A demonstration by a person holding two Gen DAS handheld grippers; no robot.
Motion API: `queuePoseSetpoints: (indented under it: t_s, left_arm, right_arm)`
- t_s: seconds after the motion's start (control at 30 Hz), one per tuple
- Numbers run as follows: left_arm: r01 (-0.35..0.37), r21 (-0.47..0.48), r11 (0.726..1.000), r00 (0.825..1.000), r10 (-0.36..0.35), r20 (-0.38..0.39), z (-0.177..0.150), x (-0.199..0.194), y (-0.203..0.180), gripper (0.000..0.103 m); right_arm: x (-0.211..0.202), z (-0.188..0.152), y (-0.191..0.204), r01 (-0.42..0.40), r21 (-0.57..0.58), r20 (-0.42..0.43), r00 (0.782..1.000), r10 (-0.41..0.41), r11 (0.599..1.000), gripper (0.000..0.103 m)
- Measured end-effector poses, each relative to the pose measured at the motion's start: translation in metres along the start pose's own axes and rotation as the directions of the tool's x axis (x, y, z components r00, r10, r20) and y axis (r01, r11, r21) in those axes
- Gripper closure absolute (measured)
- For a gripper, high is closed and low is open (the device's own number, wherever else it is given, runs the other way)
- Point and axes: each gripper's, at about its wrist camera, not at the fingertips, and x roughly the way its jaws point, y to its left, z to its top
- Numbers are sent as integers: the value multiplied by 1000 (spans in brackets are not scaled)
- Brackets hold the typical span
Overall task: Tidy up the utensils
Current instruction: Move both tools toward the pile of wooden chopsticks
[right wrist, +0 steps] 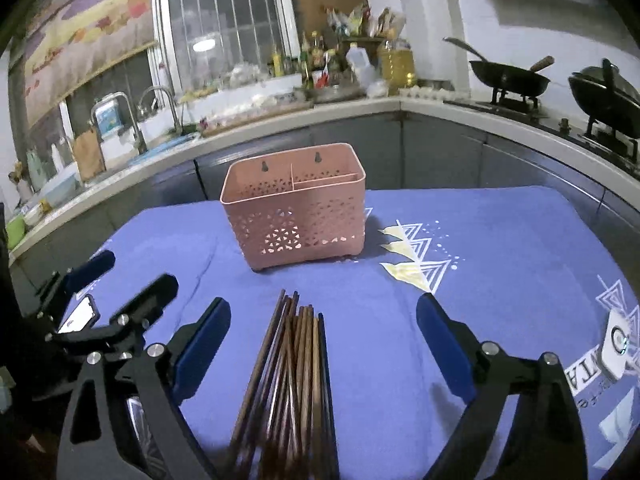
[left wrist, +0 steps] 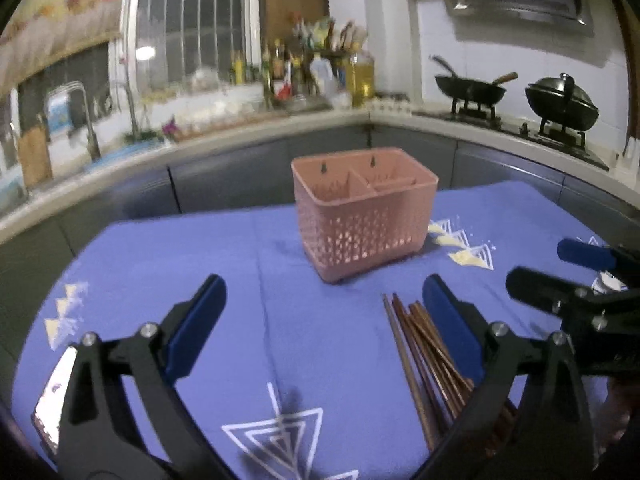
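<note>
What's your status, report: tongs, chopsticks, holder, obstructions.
Left tongs open, empty. Right tongs open, straddling chopsticks, not gripping. Pink holder upright beyond on blue cloth, compartments look empty. Nothing between chopsticks and holder.

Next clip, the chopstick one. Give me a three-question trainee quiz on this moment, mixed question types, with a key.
1. True or false: the chopsticks already stand inside the pink caddy.
2. Which gripper has the chopstick bundle lying between its fingers? A) left gripper B) right gripper C) neither
3. Fill in: the caddy stands on a ______ tablecloth with white triangle prints.

Key
1. False: they lie flat on the cloth, in front of the caddy, whose visible compartments look empty.
2. B: its open fingers straddle the bundle without pressing on it; the left gripper is open over bare cloth beside it.
3. Blue.
</note>
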Motion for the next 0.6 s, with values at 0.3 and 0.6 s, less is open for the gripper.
queuePoseSetpoints:
  t_s: [0.3, 0.6]
  left_arm:
    - [-85, -98, 992, 996, 82, -34, -40, 0, 30, 8]
    - [-280, -135, 951, 958, 285, 24, -49, -66, 24, 7]
  right_arm:
    - [-9, -13, -7, -13, 9, 66, 998, 12, 1000, 13]
    - [-53, -41, -8, -33, -16, 78, 996, 35, 999, 16]
